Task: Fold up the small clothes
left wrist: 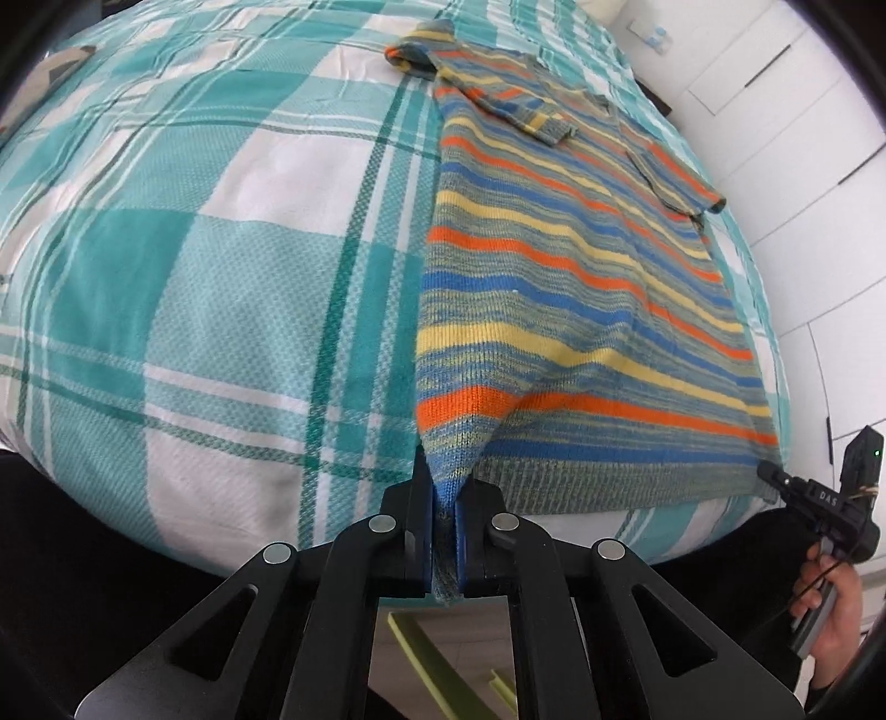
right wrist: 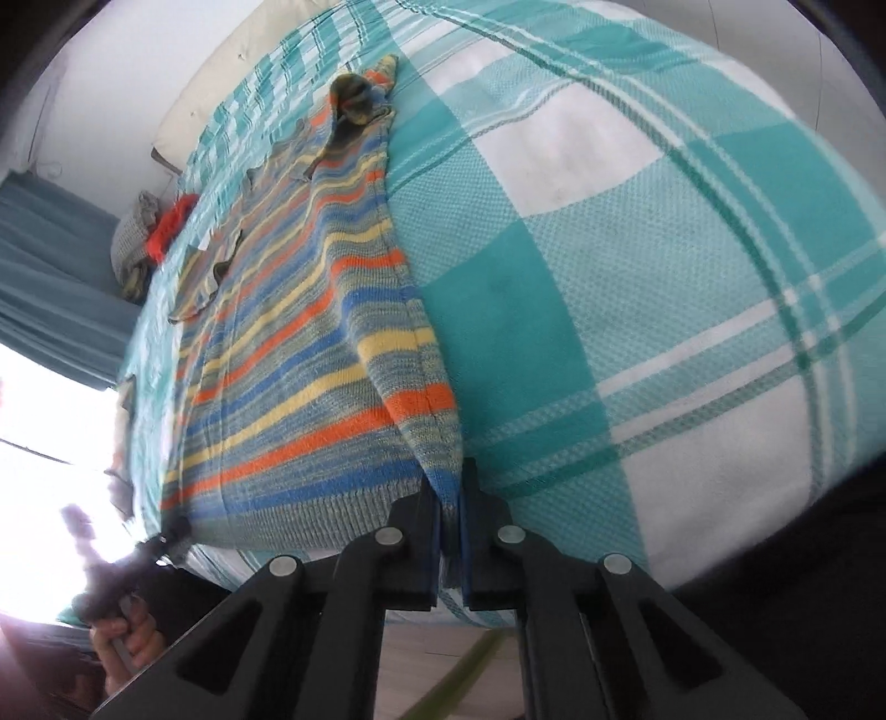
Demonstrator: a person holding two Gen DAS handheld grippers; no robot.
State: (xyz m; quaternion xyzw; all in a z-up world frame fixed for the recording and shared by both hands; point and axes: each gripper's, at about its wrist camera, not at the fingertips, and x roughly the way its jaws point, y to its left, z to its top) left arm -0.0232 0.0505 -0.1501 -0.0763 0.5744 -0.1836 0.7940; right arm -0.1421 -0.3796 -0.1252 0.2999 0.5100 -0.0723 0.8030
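A striped sweater (left wrist: 581,288) lies flat on a checked bedspread (left wrist: 221,277). Left gripper (left wrist: 443,498) and right gripper (right wrist: 451,498) each pinch a bottom hem corner at lower centre, probably ready to lift the hem toward the collar.

Left tool (left wrist: 443,493) and right tool (right wrist: 451,498) both clamped, level.

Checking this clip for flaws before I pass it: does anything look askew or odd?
Only the striped knit sweater: its far sleeve lies bunched at the shoulder, not flat on the teal plaid bedsheet. Both grippers' jaws clamp hem corners, left and right.
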